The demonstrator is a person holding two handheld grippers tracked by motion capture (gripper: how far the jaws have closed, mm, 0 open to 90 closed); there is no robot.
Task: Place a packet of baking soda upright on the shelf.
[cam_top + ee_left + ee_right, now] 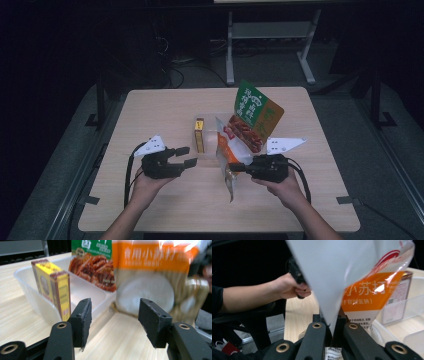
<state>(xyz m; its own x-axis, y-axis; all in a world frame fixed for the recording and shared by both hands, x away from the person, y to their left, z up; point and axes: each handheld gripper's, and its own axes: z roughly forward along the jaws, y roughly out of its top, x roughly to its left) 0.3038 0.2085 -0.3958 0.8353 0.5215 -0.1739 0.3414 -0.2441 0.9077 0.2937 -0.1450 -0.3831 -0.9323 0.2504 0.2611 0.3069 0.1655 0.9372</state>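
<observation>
Orange-and-white pouch (228, 160): clamped in the right gripper (239, 167), whose fingers are pressed together on the pouch's thin edge; in the right gripper view the film (342, 277) rises straight out from between the closed fingers. In the high view the pouch hangs lifted over the middle of the desk (165, 200), its lower tip trailing toward the person's side, its upper part at the near edge of the clear plastic tray (209, 134)

Left gripper (186, 156): fingers standing apart at a middling width, nothing between them; only bare desk (120, 340) shows in the gap. It sits well left of the pouch and aims at it; in the left gripper view the pouch (155, 277) stands just beyond the fingertips, slightly blurred

Tray: at desk centre, holds a yellow-and-red box (199, 135) standing upright at its left end (53, 285). A green snack bag (255, 116) printed with red-brown food leans tilted at the tray's right end, just behind the pouch

Both of the person's hands hold the grippers from the near edge of the desk; cables trail from each. Room beyond the desk is dark
</observation>
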